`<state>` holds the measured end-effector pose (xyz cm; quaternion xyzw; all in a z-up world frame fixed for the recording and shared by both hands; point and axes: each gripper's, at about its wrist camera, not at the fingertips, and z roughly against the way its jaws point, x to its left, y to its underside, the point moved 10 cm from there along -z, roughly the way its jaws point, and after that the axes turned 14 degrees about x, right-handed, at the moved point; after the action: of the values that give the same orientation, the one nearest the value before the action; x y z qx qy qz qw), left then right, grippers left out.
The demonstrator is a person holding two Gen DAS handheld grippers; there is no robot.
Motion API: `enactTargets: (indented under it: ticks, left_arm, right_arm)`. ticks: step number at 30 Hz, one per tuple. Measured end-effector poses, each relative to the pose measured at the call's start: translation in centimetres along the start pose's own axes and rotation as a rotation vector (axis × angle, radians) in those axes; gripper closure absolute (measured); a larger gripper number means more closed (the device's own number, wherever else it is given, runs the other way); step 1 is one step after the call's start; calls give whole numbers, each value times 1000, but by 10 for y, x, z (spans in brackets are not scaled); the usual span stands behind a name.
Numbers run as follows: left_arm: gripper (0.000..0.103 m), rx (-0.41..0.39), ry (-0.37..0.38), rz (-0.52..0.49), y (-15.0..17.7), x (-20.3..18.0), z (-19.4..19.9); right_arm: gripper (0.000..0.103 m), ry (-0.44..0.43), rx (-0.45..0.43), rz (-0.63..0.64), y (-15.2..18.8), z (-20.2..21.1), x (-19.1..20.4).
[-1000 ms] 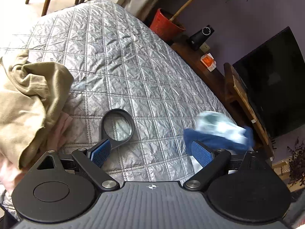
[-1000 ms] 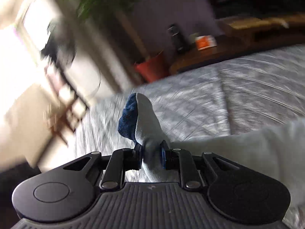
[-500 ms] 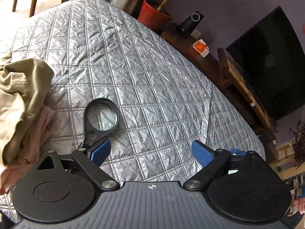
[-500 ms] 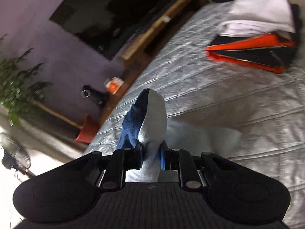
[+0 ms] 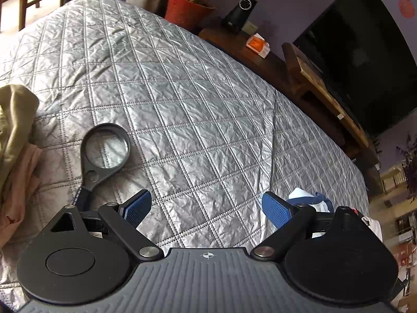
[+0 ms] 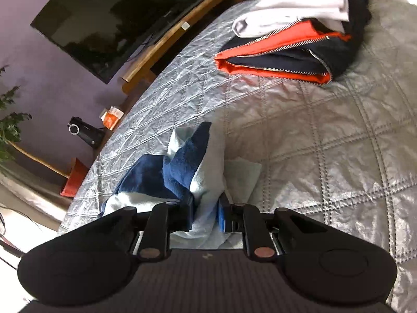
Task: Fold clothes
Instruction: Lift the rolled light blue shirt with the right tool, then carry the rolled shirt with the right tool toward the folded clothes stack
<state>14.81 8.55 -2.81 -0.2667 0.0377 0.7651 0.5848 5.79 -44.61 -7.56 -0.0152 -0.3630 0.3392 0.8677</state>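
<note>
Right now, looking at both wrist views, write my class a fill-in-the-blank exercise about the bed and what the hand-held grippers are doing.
1. The right hand-held gripper is shut on a ____ and pale garment.
2. The left hand-held gripper is ____ and holds nothing.
3. Beside its left finger a ____ glass lies on the quilt.
4. The folded stack has a ____ garment on top.

Missing words: blue; open; magnifying; white

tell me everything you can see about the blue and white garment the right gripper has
The garment looks like soft fleece or terry, dark blue on one face and pale blue-white on the other. It is bunched, not folded. The right gripper has its jaws shut on a raised ridge of it, while the rest slumps onto the silver quilted bedspread. Its type can't be told.
</note>
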Motion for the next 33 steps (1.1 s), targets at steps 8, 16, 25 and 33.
enactTargets:
  ticks: [8, 16, 25, 33]
  left_arm:
    - [8, 16, 1, -33, 5, -13, -7]
    - [8, 30, 13, -57, 12, -26, -13]
    - [8, 51, 13, -88, 19, -36, -19]
    - [8, 68, 19, -120, 23, -48, -26]
  right_arm:
    - [69, 97, -137, 41, -14, 45, -8]
    - [67, 124, -133, 397, -20, 48, 49]
    - [75, 221, 109, 816, 20, -18, 71]
    - [63, 196, 107, 821, 14, 2, 69]
